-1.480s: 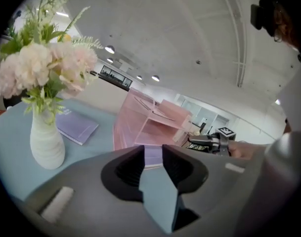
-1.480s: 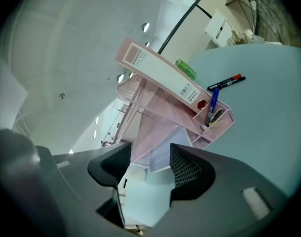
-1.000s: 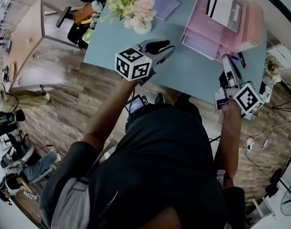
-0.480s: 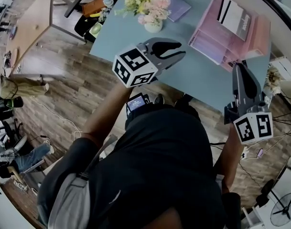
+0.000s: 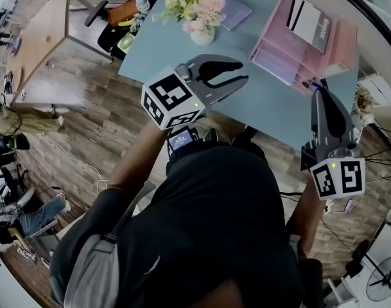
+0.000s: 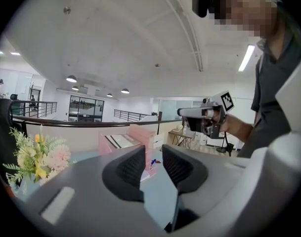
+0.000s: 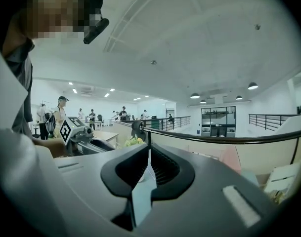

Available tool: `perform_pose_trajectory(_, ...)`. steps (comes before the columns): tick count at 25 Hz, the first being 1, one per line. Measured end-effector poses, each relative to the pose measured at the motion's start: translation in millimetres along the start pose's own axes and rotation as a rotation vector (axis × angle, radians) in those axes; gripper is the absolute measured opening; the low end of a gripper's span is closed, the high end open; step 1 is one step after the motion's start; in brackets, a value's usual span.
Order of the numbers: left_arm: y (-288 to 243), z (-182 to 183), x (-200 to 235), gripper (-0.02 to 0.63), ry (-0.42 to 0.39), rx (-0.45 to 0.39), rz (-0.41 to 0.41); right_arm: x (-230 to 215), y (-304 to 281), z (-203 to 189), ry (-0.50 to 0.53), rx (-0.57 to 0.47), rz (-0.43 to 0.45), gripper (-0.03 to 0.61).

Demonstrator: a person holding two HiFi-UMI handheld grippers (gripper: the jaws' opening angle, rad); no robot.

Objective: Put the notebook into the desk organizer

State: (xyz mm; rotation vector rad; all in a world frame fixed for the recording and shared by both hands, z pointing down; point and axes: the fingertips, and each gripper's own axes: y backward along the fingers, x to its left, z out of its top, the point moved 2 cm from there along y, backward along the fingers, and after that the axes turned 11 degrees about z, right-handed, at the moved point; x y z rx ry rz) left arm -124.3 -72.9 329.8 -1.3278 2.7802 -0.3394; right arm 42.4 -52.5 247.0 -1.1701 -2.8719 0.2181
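**Both claws aloft, two books on the desk**

We hold both tools above the near edge of the pale blue table (image 5: 266,104), and neither touches anything. The left gripper (image 5: 245,73) has its jaws apart with nothing between them. The right gripper (image 5: 320,92) is clenched tip to tip and empty.

A thin lilac notebook (image 5: 237,8) lies flat on the far side, just beside the white vase of flowers (image 5: 198,15). It is well apart from the pink plastic tiered desk organizer (image 5: 272,59). A white booklet with black stripes (image 5: 309,19) rests on the organizer's top tier. If that booklet is the task's notebook, it already lies where it should. If the lilac one is, it lies outside the organizer.

We judge the risks as follows:
- A reach for the lilac cover could tip the vase.
- A flat cover may slide instead of lifting.
- A shove could skid the light organizer toward the table's edge.
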Motion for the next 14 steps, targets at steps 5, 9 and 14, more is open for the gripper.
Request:
perform_pose_trajectory(5,-1.5,-1.0,-6.3,0.16,0.001,-0.001,-0.006,-3.5,8.9,-4.6,-0.007,0.003,-0.018,0.018)
perform_pose_trajectory(9,-1.1,-1.0,-8.5,0.16,0.004,-0.003,-0.006,-3.6,12.4,-7.8,-0.015,0.01,-0.025,0.018)
perform_pose_trajectory(14,-0.7,-1.8,-11.1,0.16,0.008,-0.004,-0.013,-2.1,14.5,-10.0,-0.019,0.014,-0.031,0.018)
